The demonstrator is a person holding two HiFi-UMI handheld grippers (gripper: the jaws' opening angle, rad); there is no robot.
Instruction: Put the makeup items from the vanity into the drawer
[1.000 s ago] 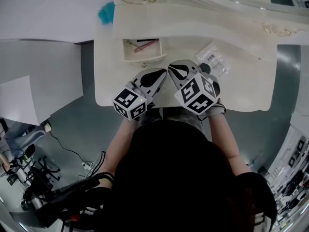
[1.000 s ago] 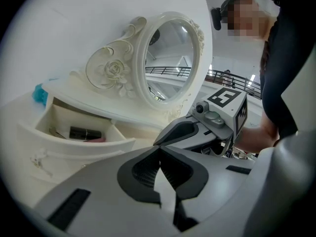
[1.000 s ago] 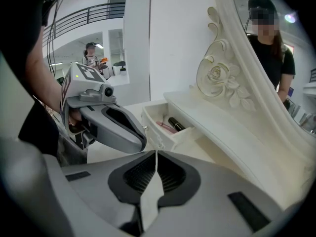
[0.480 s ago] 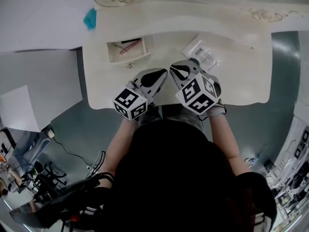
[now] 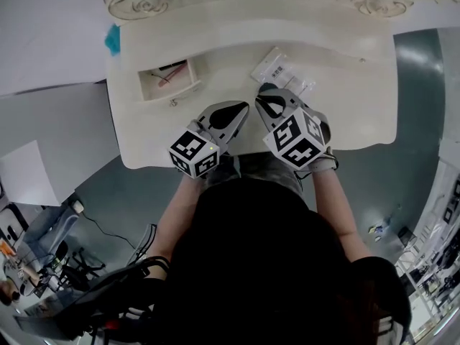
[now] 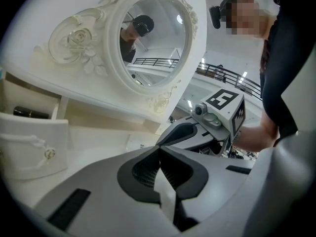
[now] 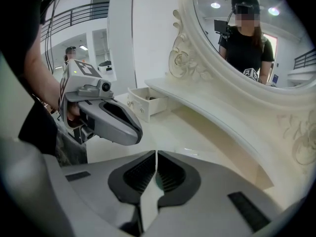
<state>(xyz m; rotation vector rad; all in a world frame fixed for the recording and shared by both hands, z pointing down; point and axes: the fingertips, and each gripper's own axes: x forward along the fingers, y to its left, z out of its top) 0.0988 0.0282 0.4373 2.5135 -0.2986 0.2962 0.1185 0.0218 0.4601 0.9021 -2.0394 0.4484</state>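
The cream vanity (image 5: 359,106) has a small drawer (image 5: 169,80) pulled open at its left, with a dark tube (image 6: 29,113) and a pink item inside. A clear packet of makeup items (image 5: 277,69) lies flat on the top, right of the drawer. My right gripper (image 5: 266,98) is shut and empty, its tip at the packet's near edge. My left gripper (image 5: 241,108) hangs shut beside it, nothing in it, between drawer and packet. In the left gripper view the jaws (image 6: 159,152) meet; the right gripper's jaws (image 7: 156,154) also meet.
An oval mirror in a carved frame (image 6: 153,38) rises at the back of the vanity above a raised shelf (image 7: 222,117). A teal object (image 5: 113,39) sits off the vanity's left rear corner. Grey floor lies beyond the vanity's front edge (image 5: 215,165).
The vanity has slid left in the head view. Both shut grippers now lie farther right along the top, and the right one has come up to the packet.
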